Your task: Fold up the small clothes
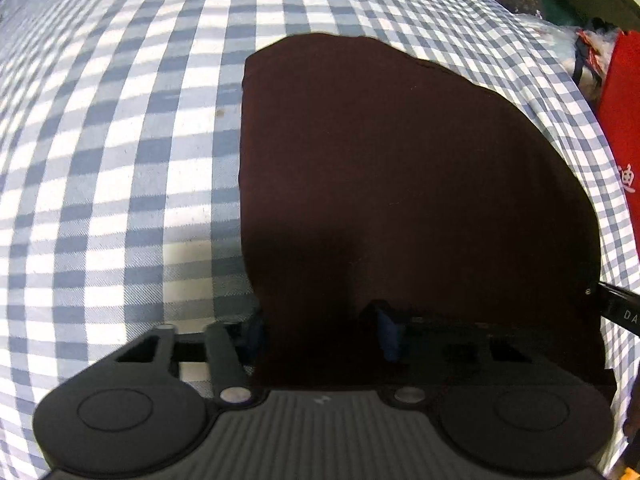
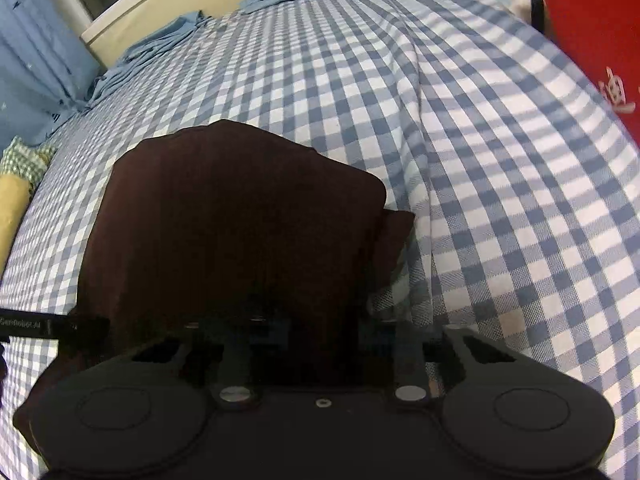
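The dark cloth (image 1: 400, 168) is lying on the checked sheet (image 1: 120, 160), its near edge lifting into both grippers: the left gripper (image 1: 320, 332) and the right gripper (image 2: 320, 328) are each clenching on that edge

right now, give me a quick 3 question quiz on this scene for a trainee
1. True or false: the dark cloth lies on a blue and white checked sheet.
2. Which colour is the bag at the bed's edge? A green, B red, C yellow.
3. Fill in: the near edge of the cloth runs between the fingers of ____ grippers.

Key
1. True.
2. B, red.
3. Both: the left gripper and the right gripper each have the cloth's near edge between their fingers.
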Motion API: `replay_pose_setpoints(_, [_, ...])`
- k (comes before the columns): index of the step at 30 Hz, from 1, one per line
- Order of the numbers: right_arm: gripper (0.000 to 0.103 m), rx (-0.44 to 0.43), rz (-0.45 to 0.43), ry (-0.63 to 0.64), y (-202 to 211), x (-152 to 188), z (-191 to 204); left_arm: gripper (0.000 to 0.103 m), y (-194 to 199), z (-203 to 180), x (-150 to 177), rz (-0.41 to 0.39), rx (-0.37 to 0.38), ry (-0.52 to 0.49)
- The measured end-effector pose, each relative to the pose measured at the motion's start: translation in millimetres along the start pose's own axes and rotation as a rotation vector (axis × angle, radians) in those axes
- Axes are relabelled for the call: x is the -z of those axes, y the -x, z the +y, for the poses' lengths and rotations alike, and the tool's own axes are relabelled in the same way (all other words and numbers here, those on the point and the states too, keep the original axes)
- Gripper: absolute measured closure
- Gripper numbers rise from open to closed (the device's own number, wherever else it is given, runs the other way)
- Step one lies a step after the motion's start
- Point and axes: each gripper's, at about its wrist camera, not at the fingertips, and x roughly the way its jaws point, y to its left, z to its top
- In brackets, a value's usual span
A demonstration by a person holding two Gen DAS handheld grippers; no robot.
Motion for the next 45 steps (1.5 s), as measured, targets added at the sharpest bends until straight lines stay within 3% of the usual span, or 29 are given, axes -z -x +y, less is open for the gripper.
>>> replay_pose_setpoints(5, [0.09, -0.009, -0.031, 0.043, 17.4, -0.9, 12.3, 0.084, 15.9, -7.1, 0.7, -0.039, -0.021, -0.013])
replay_pose_setpoints(8, [0.091, -0.055, -0.067, 0.071, 37.0, -6.9, 21.2, 0.09, 37.3, -8.7, -0.1, -0.083, 0.001, -0.023])
replay_pose_setpoints(13, [0.091, -0.136, -0.105, 0.14, 59.6, -15.6, 49.6, 0.092, 67.7, -11.7, -0.5, -0.132, 0.022, -0.076])
replay_pose_setpoints(17, [0.091, -0.189, -0.12, 0.15, 62.0, -21.7, 72.8, 0.092, 90.7, -15.1, -0.4, -0.179, -0.055, -0.146])
replay_pose_setpoints(24, [0.091, -0.294, -0.084, 0.108, 47.8, -44.3, 116.2, 0.091, 125.5, 24.0, -5.2, -0.192, -0.142, -0.079])
replay_pose_setpoints(30, [0.091, -0.267, 0.04, 0.128, 4.9, -47.9, 145.2, 0.09, 94.3, 50.7, 0.1, -0.146, -0.186, 0.017])
replay_pose_setpoints(33, [0.091, -0.196, 0.051, 0.168, -9.2, -42.8, 146.1, 0.084, 75.9, 52.6, 7.6, -0.14, -0.264, 0.025])
replay_pose_setpoints(37, [0.083, -0.162, 0.075, 0.149, -16.6, -43.7, 134.5, 0.074, 69.2, 56.0, 10.5, -0.131, -0.292, 0.088])
replay_pose_setpoints(39, [0.073, -0.143, 0.06, 0.14, -15.8, -40.5, 128.3, 0.056, 68.6, 58.6, 13.7, -0.124, -0.322, 0.092])
replay_pose_setpoints(40, [0.072, -0.136, 0.058, 0.141, -15.6, -39.1, 126.2, 0.052, 67.5, 56.3, 16.0, -0.121, -0.338, 0.091])
replay_pose_setpoints(45, [0.042, -0.152, 0.028, 0.115, -3.4, -26.8, 109.7, 0.026, 81.7, 45.1, 36.7, -0.151, -0.343, 0.138])
